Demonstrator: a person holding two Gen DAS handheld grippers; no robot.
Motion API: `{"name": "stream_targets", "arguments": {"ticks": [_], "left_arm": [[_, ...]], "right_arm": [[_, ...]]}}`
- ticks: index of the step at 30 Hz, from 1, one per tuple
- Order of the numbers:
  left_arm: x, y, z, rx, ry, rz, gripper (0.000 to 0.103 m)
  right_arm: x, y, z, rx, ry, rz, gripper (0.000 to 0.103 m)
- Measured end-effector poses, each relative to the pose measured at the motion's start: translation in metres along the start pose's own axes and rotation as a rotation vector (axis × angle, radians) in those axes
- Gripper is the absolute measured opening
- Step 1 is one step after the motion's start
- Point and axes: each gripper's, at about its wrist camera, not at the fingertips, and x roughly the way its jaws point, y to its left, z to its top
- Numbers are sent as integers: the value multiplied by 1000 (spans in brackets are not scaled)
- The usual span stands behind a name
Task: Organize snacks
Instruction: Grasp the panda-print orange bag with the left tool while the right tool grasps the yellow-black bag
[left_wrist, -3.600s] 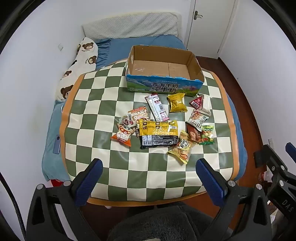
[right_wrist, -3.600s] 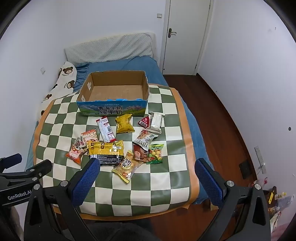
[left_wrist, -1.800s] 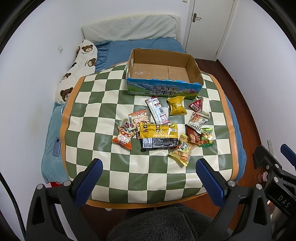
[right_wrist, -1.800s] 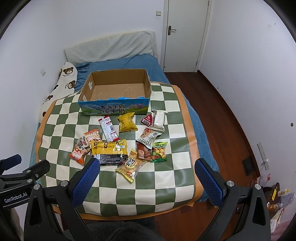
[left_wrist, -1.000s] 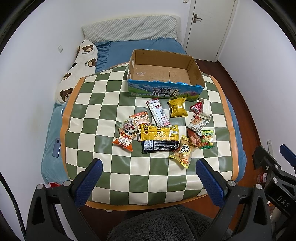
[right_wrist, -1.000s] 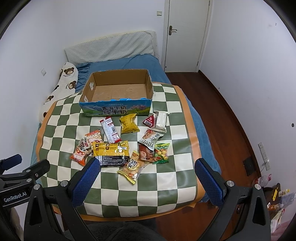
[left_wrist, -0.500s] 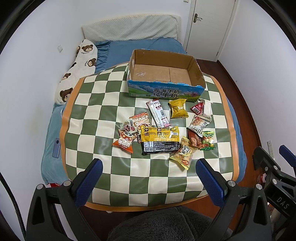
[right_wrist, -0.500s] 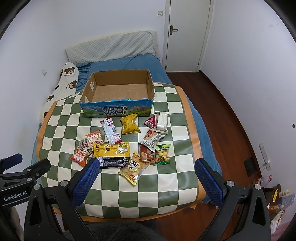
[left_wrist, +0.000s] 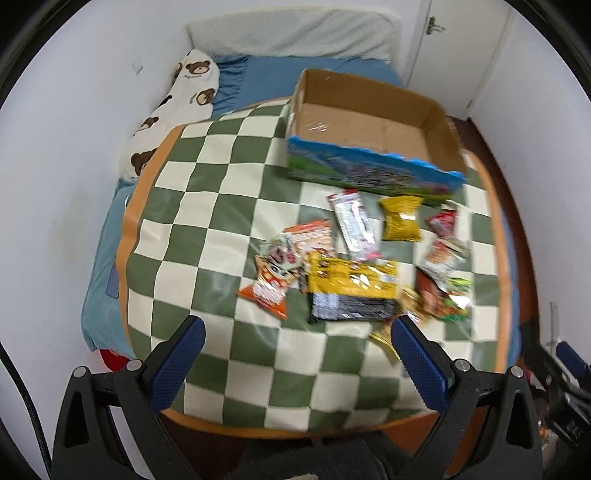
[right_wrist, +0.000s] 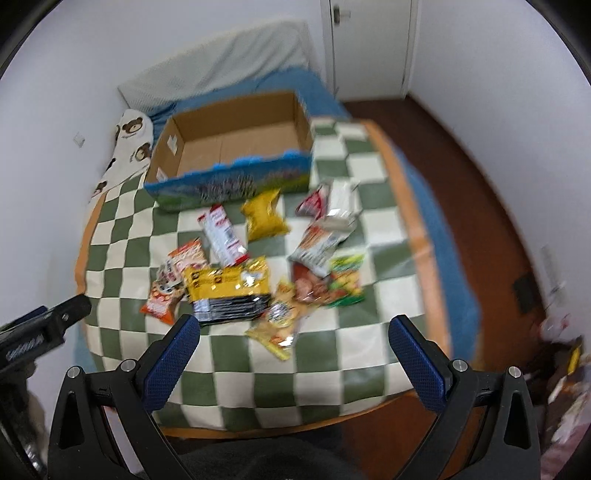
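Note:
Several snack packets lie in a loose cluster on the green-and-cream checkered table (left_wrist: 207, 206). A large yellow-and-black packet (left_wrist: 352, 290) is in the middle, also in the right wrist view (right_wrist: 227, 288). An orange packet (left_wrist: 267, 291) lies to its left and a small yellow bag (left_wrist: 400, 221) nearer the box. An empty cardboard box (left_wrist: 369, 129) with a blue printed front stands at the table's far side, also in the right wrist view (right_wrist: 236, 147). My left gripper (left_wrist: 295, 360) and right gripper (right_wrist: 293, 356) are both open and empty, above the table's near edge.
The table stands over a blue bed (left_wrist: 273, 77) with a bear-print pillow (left_wrist: 177, 99) at the left wall. A white door (right_wrist: 369, 48) and brown wooden floor (right_wrist: 461, 155) are at the right. The other gripper shows at each view's edge.
Both grippers have moved forward and down toward the snacks, so the table looks larger and blurred. The snacks and box have not moved.

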Motion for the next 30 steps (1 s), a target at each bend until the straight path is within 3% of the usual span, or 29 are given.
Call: {"name": "stream_targets", "arguments": {"ticks": [5, 10, 16, 23, 27, 30], "left_arm": [[83, 12, 11, 59, 82, 133, 103], [148, 34, 7, 65, 192, 186, 103], [189, 59, -6, 4, 269, 201, 103], [211, 84, -30, -29, 321, 218, 103], [217, 98, -38, -35, 336, 235, 103], [216, 106, -35, -45, 325, 229, 103]], "right_arm": [[83, 25, 13, -148, 90, 24, 103], [159, 79, 18, -463, 184, -3, 103], [228, 143, 2, -886, 253, -52, 103], [296, 174, -24, -1175, 386, -75, 103], [320, 176, -33, -1233, 410, -126, 103], [326, 171, -20, -1102, 422, -89, 98]]}}
